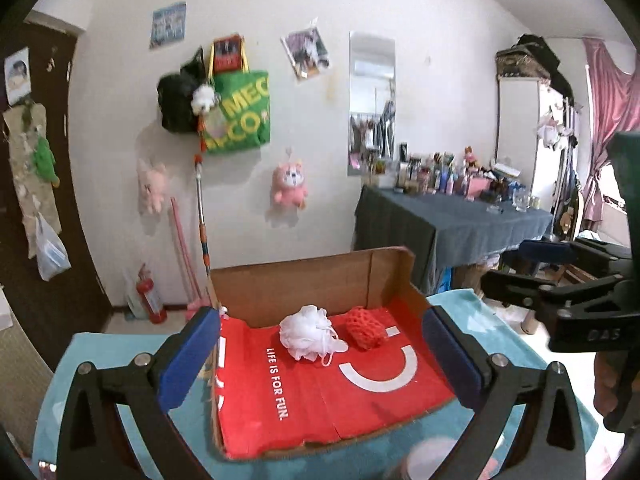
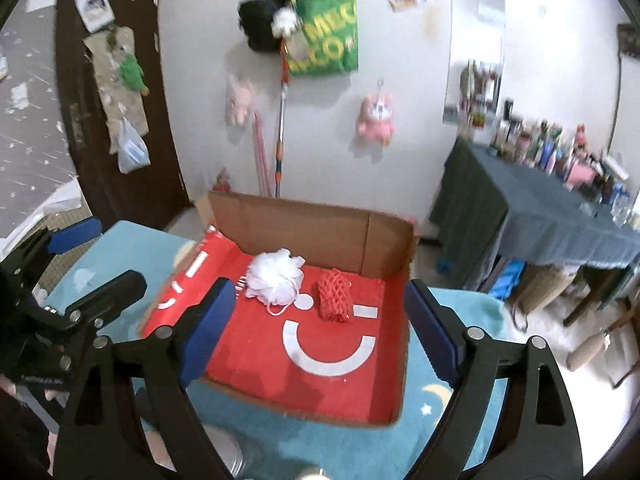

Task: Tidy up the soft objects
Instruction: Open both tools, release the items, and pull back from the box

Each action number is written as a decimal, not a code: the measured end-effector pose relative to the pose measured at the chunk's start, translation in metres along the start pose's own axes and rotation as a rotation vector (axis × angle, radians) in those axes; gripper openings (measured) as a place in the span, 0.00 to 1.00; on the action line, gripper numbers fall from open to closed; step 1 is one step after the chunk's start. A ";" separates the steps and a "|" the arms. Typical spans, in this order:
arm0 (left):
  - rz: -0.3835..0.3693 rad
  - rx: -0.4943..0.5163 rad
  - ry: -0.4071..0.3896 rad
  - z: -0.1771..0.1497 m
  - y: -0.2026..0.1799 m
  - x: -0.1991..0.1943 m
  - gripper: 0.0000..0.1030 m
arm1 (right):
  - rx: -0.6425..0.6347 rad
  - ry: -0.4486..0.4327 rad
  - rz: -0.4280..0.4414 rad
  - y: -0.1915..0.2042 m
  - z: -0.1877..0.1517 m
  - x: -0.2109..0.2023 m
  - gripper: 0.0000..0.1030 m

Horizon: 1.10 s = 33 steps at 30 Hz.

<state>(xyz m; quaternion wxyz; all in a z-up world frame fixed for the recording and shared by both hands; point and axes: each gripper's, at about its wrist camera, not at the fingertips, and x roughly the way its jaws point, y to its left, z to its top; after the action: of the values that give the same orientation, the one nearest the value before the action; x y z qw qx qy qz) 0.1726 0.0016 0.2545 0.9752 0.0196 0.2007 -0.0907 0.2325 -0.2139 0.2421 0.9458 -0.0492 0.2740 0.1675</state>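
A white mesh bath puff [image 1: 306,332] [image 2: 276,276] and a red netted scrubber [image 1: 366,327] [image 2: 335,295] lie side by side in an open cardboard box [image 1: 304,280] [image 2: 304,222] with a red printed floor. My left gripper [image 1: 320,356] hangs above the box's near side, open, nothing between its blue pads [image 1: 188,356]. My right gripper [image 2: 318,328] is likewise open and empty over the box. Each gripper shows in the other's view: the right gripper [image 1: 560,296] at the right edge, the left gripper [image 2: 72,276] at the left edge.
The box rests on a teal patterned cloth [image 1: 120,380] [image 2: 132,248]. A table with a dark blue cover [image 1: 452,220] [image 2: 560,216] crowded with bottles stands at the right. Plush toys, a green bag [image 1: 240,116] and a broom hang on the white wall behind.
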 end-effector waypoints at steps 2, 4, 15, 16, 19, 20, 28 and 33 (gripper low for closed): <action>0.004 -0.008 -0.023 -0.007 -0.004 -0.020 1.00 | -0.009 -0.047 -0.003 0.005 -0.012 -0.030 0.89; 0.002 -0.016 -0.044 -0.016 -0.006 -0.040 1.00 | -0.008 -0.091 -0.004 0.010 -0.026 -0.055 0.94; -0.058 -0.058 -0.131 -0.085 -0.024 -0.118 1.00 | -0.038 -0.232 -0.065 0.040 -0.119 -0.140 0.94; -0.057 -0.057 -0.136 -0.091 -0.027 -0.123 1.00 | -0.035 -0.239 -0.070 0.042 -0.129 -0.143 0.94; -0.051 -0.059 -0.144 -0.110 -0.032 -0.131 1.00 | -0.023 -0.261 -0.079 0.048 -0.158 -0.151 0.94; -0.046 -0.059 -0.146 -0.115 -0.034 -0.133 1.00 | -0.011 -0.266 -0.073 0.049 -0.165 -0.153 0.94; -0.061 -0.016 -0.145 -0.161 -0.051 -0.134 1.00 | 0.006 -0.298 -0.107 0.051 -0.220 -0.142 0.95; -0.048 -0.025 -0.133 -0.184 -0.061 -0.130 1.00 | 0.024 -0.294 -0.125 0.052 -0.245 -0.131 0.95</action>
<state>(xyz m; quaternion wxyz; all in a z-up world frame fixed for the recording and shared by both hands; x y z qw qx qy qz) -0.0276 -0.0223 0.1369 0.9841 -0.0036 0.1370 -0.1127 -0.0122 -0.2478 0.1048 0.9848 -0.0301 0.1309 0.1104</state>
